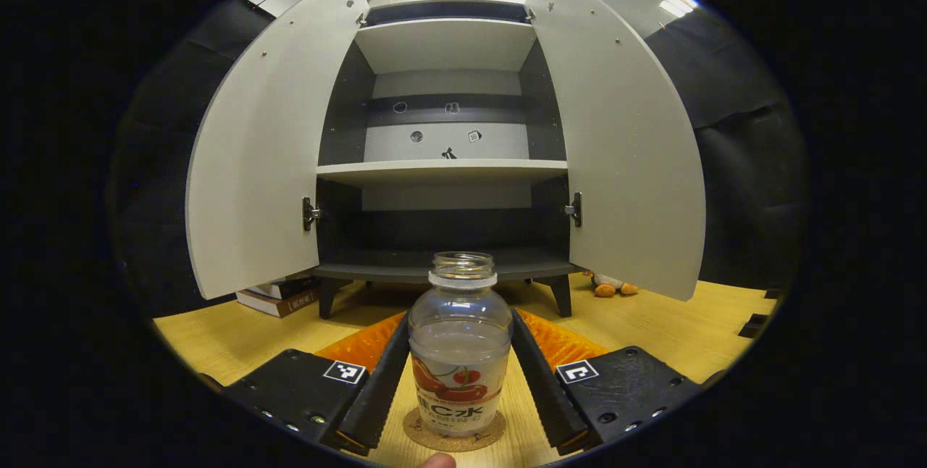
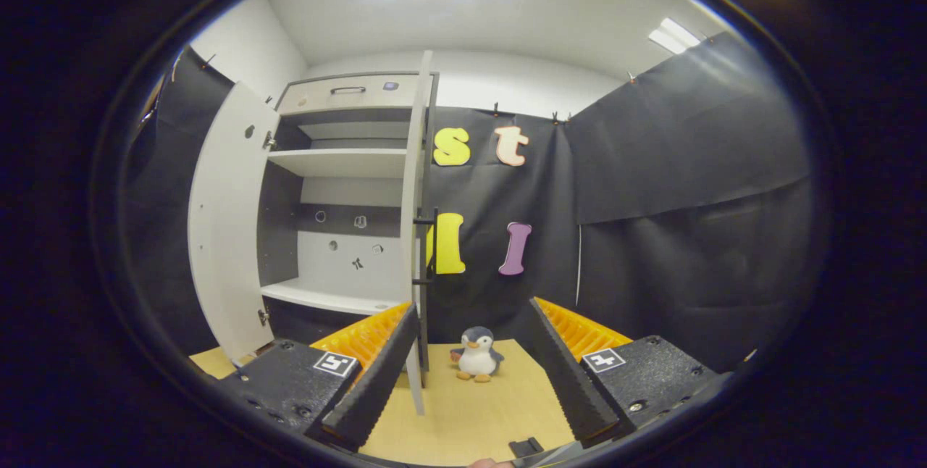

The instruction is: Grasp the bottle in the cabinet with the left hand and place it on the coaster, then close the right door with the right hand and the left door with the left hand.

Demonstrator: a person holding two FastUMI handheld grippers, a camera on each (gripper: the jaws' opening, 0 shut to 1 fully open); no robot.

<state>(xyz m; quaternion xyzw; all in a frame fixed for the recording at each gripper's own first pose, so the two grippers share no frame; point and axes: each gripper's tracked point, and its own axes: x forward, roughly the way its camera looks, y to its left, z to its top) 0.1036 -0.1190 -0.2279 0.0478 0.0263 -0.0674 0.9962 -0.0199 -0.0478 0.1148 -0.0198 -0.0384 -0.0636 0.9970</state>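
So the bottle (image 1: 460, 352) is already out of the cabinet (image 1: 445, 164) and standing upright on the coaster (image 1: 454, 433) on the table (image 1: 239, 337), first part looks basically done. My left gripper (image 1: 460, 374) has its jaws around the bottle, just beside it on both sides, but I can't tell if they're pressing or already let go. Both doors are wide open, so that's all left to do. My right gripper (image 2: 474, 374) is open and empty, with the right door (image 2: 416, 236) edge-on just ahead, near the toy penguin (image 2: 476, 354).
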